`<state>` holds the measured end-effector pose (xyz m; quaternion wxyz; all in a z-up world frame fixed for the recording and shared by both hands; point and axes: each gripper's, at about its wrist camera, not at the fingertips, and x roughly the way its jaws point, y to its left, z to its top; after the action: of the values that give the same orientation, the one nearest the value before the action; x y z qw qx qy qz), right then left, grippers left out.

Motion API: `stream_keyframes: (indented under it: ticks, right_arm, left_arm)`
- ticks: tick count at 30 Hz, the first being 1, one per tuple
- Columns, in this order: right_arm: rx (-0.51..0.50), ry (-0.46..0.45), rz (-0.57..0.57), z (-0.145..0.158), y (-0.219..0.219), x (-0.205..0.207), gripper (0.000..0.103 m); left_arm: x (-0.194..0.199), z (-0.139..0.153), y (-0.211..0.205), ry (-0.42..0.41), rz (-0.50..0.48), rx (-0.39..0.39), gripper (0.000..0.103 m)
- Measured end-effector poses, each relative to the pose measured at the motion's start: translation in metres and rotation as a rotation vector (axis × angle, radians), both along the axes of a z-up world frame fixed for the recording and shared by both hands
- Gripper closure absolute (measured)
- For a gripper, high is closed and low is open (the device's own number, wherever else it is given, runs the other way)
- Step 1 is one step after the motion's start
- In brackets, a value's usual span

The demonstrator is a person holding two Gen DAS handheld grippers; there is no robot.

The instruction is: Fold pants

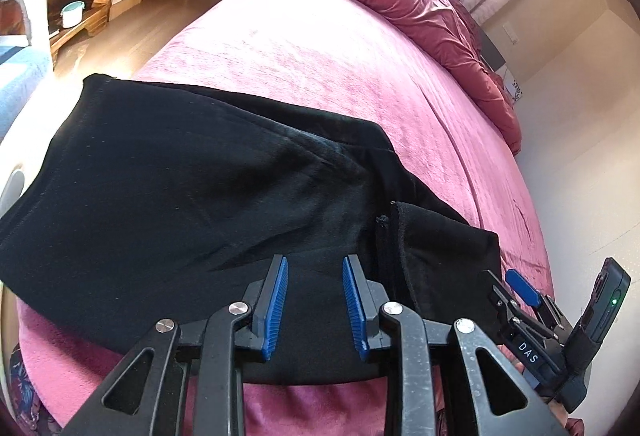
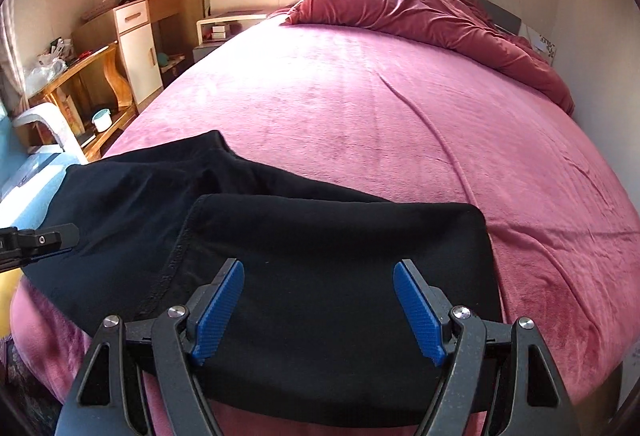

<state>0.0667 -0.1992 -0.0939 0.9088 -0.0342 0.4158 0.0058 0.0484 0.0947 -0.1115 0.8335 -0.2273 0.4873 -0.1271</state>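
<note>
- The black pants lie flat on the pink bedspread, at its near edge and well apart from the bunched dark-red duvet at the far end of the bed.
- A folded section with a stitched hem sits on top of the pants at their right-hand end; the rest of the garment runs leftward from that hem toward the bed's edge.
- The left gripper hangs above the pants just left of the hem, its blue pads a modest gap apart and gripping nothing; cloth shows behind them, not between them.
- The right gripper hovers over the folded section right of the hem, jaws spread wide and empty.
- Judgement: one fold looks laid and both tools look free for the next one, so the long left portion probably needs bringing over toward the hem.
- To do it well, take the pants at an outer edge, each gripper pinching all layers together, not only the top layer.
- Carry both corners level and at an even pace so the fold line lies square to the hem.
- Risk: the soft black fabric may slip or drag the lower layers across the plush bedspread and skew the stack.
</note>
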Motion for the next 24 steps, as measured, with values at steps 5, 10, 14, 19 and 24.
stream_keyframes:
  ticks: [5,10,14,19,24]
  right_arm:
    - [-0.011,-0.01,0.07,0.003,0.031,-0.008,0.025]
    - [-0.043,-0.033,0.121,0.01,0.053,-0.017,0.025]
    - [-0.087,-0.052,0.154,0.016,0.069,-0.022,0.025]
    - [-0.12,-0.064,0.184,0.019,0.082,-0.026,0.025]
    - [-0.11,-0.058,0.192,0.02,0.085,-0.026,0.025]
  left_arm:
    - [-0.01,0.006,0.032,-0.009,0.067,0.001,0.073]
    - [-0.022,0.012,0.067,-0.028,0.146,0.002,0.072]
    - [-0.031,0.012,0.103,-0.014,0.234,-0.006,0.07]
    - [-0.04,-0.003,0.15,0.047,0.365,-0.042,0.07]
    - [-0.045,-0.027,0.182,0.116,0.474,-0.111,0.069]
